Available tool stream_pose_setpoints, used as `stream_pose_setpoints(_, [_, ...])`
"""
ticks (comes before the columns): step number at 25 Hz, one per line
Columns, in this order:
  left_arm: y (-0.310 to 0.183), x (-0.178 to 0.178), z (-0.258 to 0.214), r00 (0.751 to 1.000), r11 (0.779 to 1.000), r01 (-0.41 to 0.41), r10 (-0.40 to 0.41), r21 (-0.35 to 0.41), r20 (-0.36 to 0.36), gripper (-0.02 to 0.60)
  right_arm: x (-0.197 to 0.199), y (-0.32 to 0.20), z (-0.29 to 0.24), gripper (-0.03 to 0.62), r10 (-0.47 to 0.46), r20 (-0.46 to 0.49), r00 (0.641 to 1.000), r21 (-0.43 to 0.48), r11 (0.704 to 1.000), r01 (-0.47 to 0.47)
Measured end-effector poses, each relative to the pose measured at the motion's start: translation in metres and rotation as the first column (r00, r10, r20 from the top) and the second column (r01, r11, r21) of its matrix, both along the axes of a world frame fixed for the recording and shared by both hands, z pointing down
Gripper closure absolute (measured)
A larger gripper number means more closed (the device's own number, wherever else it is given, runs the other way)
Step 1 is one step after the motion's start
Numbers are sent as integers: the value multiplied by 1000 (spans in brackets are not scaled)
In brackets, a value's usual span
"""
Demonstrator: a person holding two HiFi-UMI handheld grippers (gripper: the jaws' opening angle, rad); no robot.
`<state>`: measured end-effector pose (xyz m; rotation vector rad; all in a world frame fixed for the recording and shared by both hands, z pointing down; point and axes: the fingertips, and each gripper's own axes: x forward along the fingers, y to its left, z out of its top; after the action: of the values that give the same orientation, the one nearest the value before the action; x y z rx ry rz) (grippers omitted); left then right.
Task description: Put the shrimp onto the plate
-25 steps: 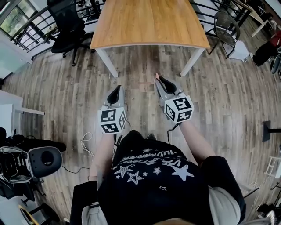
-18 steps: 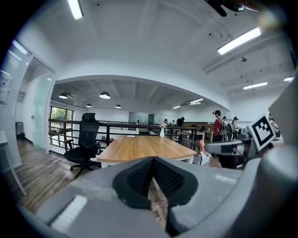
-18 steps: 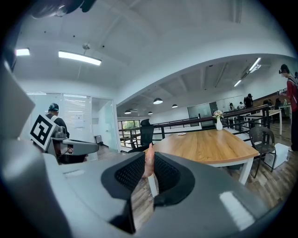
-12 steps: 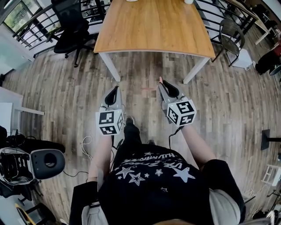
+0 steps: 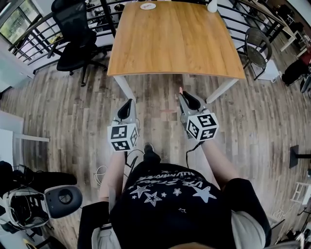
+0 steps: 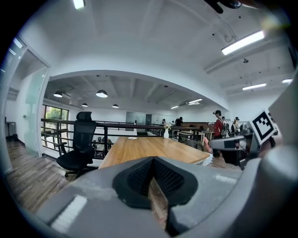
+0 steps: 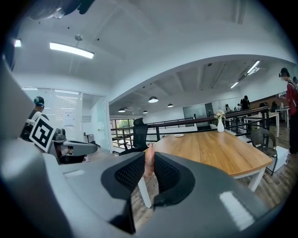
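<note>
Head view: a person stands on the wood floor short of the near edge of the tabletop (image 5: pixel 175 44), a gripper in each hand. The right gripper (image 5: pixel 183 95) carries the shrimp (image 5: pixel 180 90), a small pink piece poking out past its fingers. The left gripper (image 5: pixel 127 104) shows nothing at its tip. The plate (image 5: pixel 148 6) sits at the far edge of the tabletop, well apart from both grippers, and a vase (image 5: pixel 212 6) stands toward the far right corner. Left gripper view: fingers closed to a thin slit, nothing between them. Right gripper view: fingers clamped on the shrimp (image 7: pixel 149 157), which stands upright between the pads with its end protruding. The plate (image 7: pixel 178 135) is visible ahead across the tabletop. Assessment: the shrimp appears light, soft and probably slick, so a hard squeeze could deform it or squirt it out. The present hold across the body looks suitable. Task judged to be at the carry stage, with the reach to the far edge outstanding.
</note>
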<state>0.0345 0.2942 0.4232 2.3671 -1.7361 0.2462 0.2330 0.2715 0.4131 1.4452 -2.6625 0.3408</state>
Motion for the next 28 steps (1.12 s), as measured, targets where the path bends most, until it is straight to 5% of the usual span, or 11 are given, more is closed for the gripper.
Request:
stream_pose_setpoints(16, [-117,-101,2,997,997,-71,71,-12,-35,580,-85,-125,-11,531,107,-4,994,4,994,-107])
stream_pose_setpoints(28, [-178,-144,12,999,999,-17,15,-38,-48,580,-101,-199,-8,531,123,7,992,-15,992,-123])
